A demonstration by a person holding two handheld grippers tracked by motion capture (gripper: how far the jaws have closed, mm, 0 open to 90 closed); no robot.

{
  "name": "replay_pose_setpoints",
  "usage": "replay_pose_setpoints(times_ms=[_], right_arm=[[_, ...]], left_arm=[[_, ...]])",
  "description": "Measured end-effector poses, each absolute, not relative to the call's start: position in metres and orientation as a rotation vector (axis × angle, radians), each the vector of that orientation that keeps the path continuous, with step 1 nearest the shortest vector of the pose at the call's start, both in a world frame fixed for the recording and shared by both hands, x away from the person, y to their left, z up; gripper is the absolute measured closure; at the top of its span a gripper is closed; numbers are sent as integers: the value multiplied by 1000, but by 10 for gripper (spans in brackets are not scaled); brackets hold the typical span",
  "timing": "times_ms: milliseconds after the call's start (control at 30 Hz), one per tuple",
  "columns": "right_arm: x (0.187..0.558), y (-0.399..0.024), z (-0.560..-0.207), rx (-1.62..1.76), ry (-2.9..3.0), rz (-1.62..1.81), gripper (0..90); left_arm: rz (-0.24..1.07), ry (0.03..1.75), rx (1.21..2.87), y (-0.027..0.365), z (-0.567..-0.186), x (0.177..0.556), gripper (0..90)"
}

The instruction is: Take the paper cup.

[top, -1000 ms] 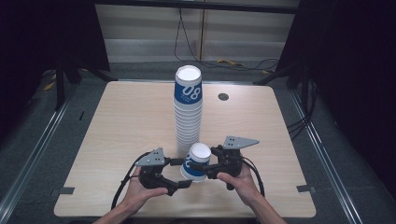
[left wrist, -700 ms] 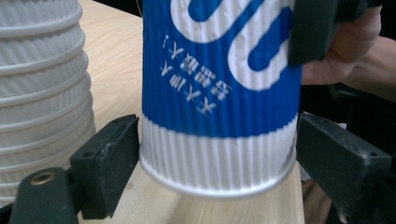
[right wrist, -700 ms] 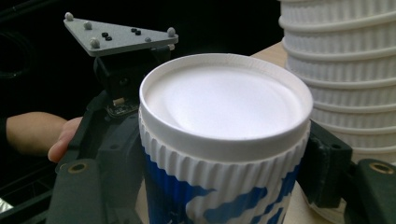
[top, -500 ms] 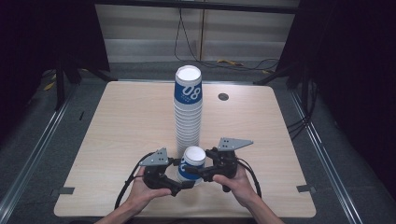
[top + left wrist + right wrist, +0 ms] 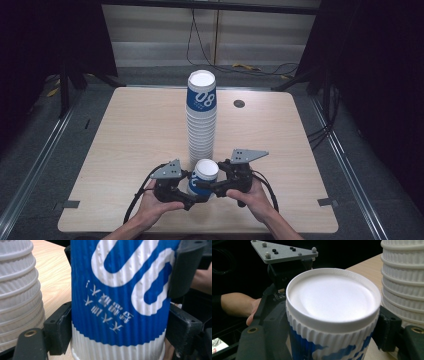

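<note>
Standing upside down at the near edge of the table [image 5: 125,130], the blue-and-white paper cup [image 5: 204,176] sits just in front of the tall stack of cups [image 5: 202,120]. Both grippers flank it: the left gripper [image 5: 192,196] has its fingers [image 5: 58,331] pressed against the cup's ribbed lower wall, while the right gripper [image 5: 207,186], whose fingers [image 5: 387,327] have just been opening, still brackets the cup near its upturned base.

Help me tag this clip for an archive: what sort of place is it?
Probably a recording studio or lab bench, not a home: a bare wooden table ringed by black curtains, loose cables on the floor behind, and a tall stack of paper cups as props.
</note>
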State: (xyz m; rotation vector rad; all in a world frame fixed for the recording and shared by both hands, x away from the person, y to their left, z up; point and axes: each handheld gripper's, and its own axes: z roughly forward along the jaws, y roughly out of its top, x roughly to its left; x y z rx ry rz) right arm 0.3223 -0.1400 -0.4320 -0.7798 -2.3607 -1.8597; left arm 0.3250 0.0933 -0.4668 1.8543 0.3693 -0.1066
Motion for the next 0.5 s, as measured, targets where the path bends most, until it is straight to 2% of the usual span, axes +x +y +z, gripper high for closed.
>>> replay_pose_setpoints(times_ms=[133, 233, 500], right_arm=[[322, -140, -432, -775, -2366, -1853, 259], [323, -140, -432, -788, -2360, -1855, 199], [323, -143, -431, -788, -2353, -1838, 172]], left_arm=[[-114, 366, 1879, 94, -466, 325, 201], [-110, 355, 1889, 94, -466, 325, 207], [-113, 364, 1929, 98, -464, 328, 209]])
